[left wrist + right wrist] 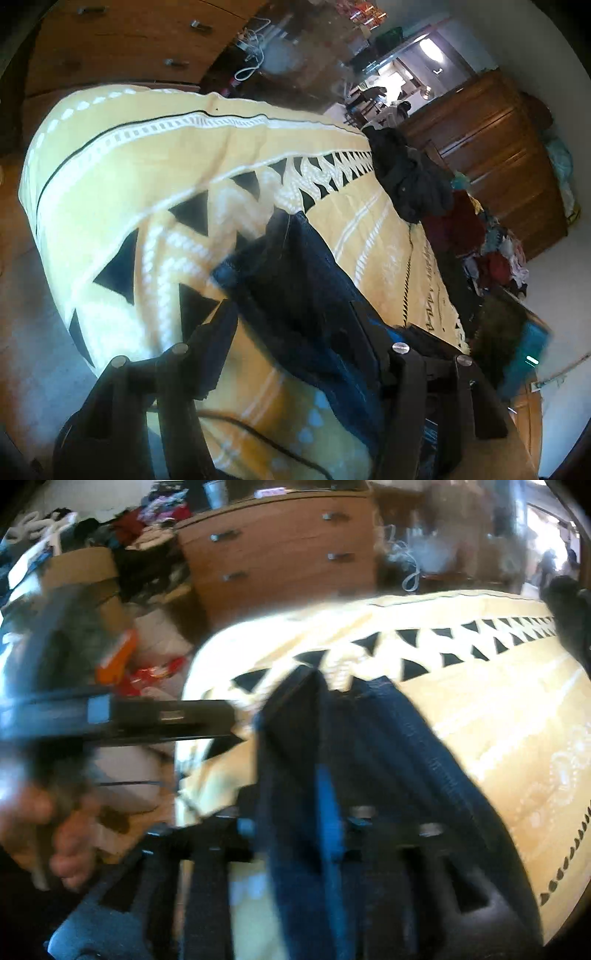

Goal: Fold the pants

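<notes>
Pants [295, 280] of dark blue denim hang lifted above the bed [122, 173], which wears a yellow cover patterned with white bands and black triangles. We hold them with both claws. In the left wrist view our left claw [295, 332] stands with its fingers spread wide; the right finger [373, 332] lies against the denim while the left finger [218, 332] is out over the bed cover, so we cannot tell whether the cloth is truly pinched there. In the right wrist view, which is blurred, our right claw [325, 805] is closed on the pants, a fold of denim running up between its fingers, with a blue pad [328, 812] showing against the cloth. To the left in that view the other claw's long black body reaches in sideways toward the fabric, and a bare hand [48, 830] grips it low at the edge. A wooden dresser [280, 550] with metal handles stands beyond the bed. A heap of dark clothes [410, 177] sits at the far edge of the bed, and more mixed clothing [495, 254] is piled by a wooden cabinet [495, 147].
</notes>
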A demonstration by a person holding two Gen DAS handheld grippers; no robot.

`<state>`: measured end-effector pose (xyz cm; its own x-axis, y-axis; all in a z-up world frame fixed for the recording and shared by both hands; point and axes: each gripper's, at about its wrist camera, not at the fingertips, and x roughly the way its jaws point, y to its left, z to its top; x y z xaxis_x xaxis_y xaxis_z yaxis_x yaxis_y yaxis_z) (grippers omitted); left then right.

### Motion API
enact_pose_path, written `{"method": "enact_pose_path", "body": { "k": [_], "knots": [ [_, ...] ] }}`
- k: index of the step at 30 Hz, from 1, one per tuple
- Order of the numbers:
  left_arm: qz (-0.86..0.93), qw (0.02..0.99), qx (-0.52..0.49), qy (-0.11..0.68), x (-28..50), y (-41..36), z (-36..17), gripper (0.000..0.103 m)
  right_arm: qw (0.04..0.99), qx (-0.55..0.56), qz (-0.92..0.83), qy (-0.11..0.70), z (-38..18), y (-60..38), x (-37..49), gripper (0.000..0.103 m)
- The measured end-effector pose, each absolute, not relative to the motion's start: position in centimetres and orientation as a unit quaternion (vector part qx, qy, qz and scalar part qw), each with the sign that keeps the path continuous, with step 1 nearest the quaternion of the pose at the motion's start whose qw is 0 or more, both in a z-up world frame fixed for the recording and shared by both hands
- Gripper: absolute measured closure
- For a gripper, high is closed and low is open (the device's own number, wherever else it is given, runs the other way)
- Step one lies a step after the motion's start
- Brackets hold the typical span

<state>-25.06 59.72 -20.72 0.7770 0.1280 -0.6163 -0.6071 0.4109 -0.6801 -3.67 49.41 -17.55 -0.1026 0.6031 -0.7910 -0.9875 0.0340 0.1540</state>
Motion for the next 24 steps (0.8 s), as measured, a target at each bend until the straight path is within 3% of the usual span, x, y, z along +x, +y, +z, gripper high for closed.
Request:
{"method": "enact_pose_path", "body": {
  "k": [3, 5, 6, 10, 20, 21, 23, 24],
  "knots": [
    [0.215, 0.802, -0.498, 0.253, -24.2, 59.6, -21.3, 0.042, 0.6, -0.286, 0.635, 0.395, -19.5, 50.6, -3.4, 0.067],
    [0.203, 0.801, -0.504, 0.254, -23.5, 59.5, -21.4, 0.042, 0.601, -0.29, 0.622, 0.409, -20.0, 50.7, -2.6, 0.082],
    [0.193, 0.8, -0.508, 0.255, -23.0, 59.5, -21.5, 0.042, 0.608, -0.281, 0.618, 0.413, -19.8, 50.5, -2.2, 0.1],
    [0.188, 0.801, -0.505, 0.261, -21.4, 59.9, -21.2, 0.04, 0.618, -0.22, 0.643, 0.396, -16.6, 48.4, -2.2, 0.1],
    [0.272, 0.773, -0.52, 0.242, -23.1, 59.7, -22.2, 0.039, 0.611, -0.234, 0.674, 0.343, -14.6, 45.4, -7.6, 0.1],
    [0.281, 0.774, -0.518, 0.234, -23.8, 59.7, -22.4, 0.044, 0.604, -0.236, 0.679, 0.345, -14.9, 45.4, -7.9, 0.099],
    [0.283, 0.769, -0.528, 0.223, -24.9, 59.8, -23.3, 0.076, 0.585, -0.239, 0.689, 0.354, -15.7, 45.2, -8.1, 0.097],
    [0.283, 0.766, -0.533, 0.222, -25.3, 59.9, -23.8, 0.079, 0.567, -0.243, 0.696, 0.369, -16.1, 45.2, -8.1, 0.096]
  ]
}}
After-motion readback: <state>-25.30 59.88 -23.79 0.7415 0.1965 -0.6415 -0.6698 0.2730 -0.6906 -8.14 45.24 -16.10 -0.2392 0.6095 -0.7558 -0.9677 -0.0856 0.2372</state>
